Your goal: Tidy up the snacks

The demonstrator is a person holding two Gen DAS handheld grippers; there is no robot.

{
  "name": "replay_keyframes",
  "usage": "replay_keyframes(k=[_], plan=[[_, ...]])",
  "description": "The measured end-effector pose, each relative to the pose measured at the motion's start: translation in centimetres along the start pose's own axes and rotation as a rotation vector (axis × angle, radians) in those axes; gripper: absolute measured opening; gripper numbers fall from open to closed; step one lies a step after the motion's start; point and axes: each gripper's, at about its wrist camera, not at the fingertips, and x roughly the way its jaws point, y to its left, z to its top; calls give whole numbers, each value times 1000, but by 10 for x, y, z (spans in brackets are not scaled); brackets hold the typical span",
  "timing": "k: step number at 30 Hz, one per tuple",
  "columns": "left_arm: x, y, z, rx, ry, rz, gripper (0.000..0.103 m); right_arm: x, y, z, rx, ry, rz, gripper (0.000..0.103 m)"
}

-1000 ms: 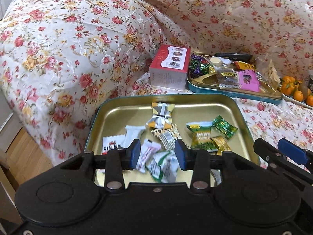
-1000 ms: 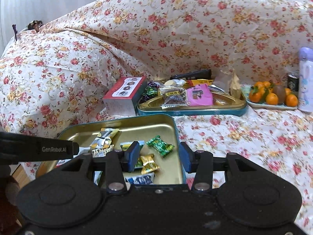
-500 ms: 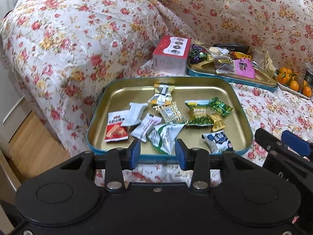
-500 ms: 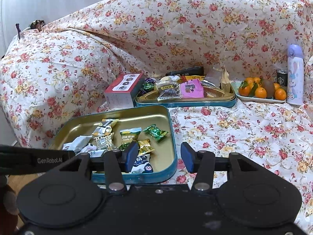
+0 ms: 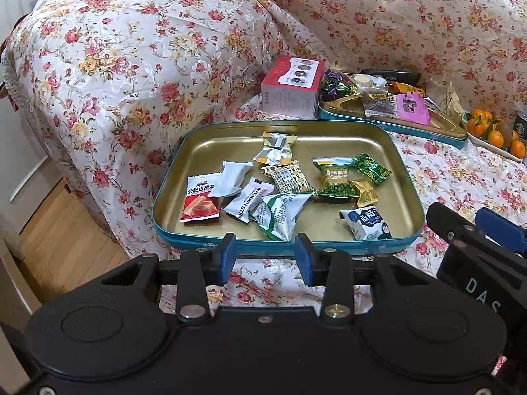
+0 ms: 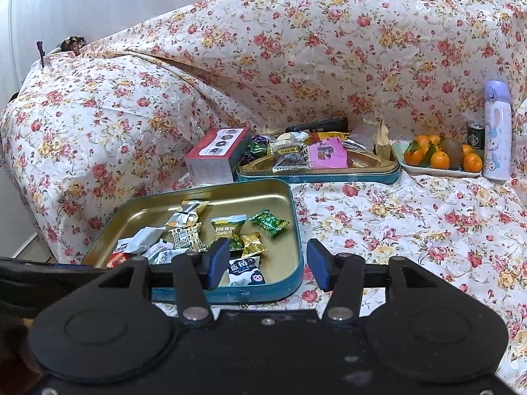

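Note:
A gold tin tray with a teal rim lies on the flowered sofa seat and holds several wrapped snacks: a red packet, a white and green pouch, a green garlic packet and a blue and white packet. A second tin behind it holds more snacks. My left gripper is open and empty just in front of the tray's near rim. My right gripper is open and empty at the tray's near right corner; it also shows in the left wrist view.
A red and white box stands behind the near tray. A plate of oranges, a dark can and a lilac bottle sit far right. The sofa armrest rises left, with wooden floor below it.
Both grippers have drawn back and risen from over the near tray, so the whole tray now shows ahead of the fingertips. Both stay open and empty.

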Motion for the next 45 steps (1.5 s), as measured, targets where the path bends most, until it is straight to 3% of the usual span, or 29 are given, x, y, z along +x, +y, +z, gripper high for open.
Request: replay_keyframes(k=[45], plan=[[5, 4, 0, -4, 35, -43, 49, 5, 2, -2, -16, 28, 9, 57]])
